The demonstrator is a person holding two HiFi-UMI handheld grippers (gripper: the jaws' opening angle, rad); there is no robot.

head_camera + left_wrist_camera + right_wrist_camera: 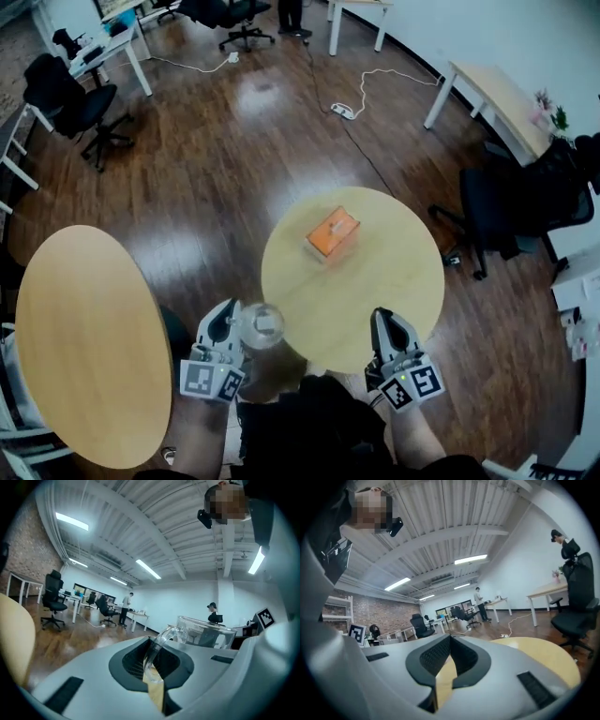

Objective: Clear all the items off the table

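A clear glass mug (262, 325) hangs at the near left edge of the round wooden table (394, 272). My left gripper (230, 317) is shut on its handle. In the left gripper view the glass handle (165, 637) sits pinched between the dark pads, and the mug's body (206, 631) stands just beyond the left gripper (152, 645). An orange tissue box (333, 232) lies on the table's far left part. My right gripper (384, 321) is at the table's near right edge, shut and empty. In its own view the right gripper (450, 639) has its pads meeting over the tabletop (539, 653).
A second round wooden table (89, 347) stands to the left. Black office chairs (506, 211) are at the right and another chair (75, 98) at the far left. A cable with a power strip (342, 111) lies on the wooden floor. A light desk (497, 94) is at the far right.
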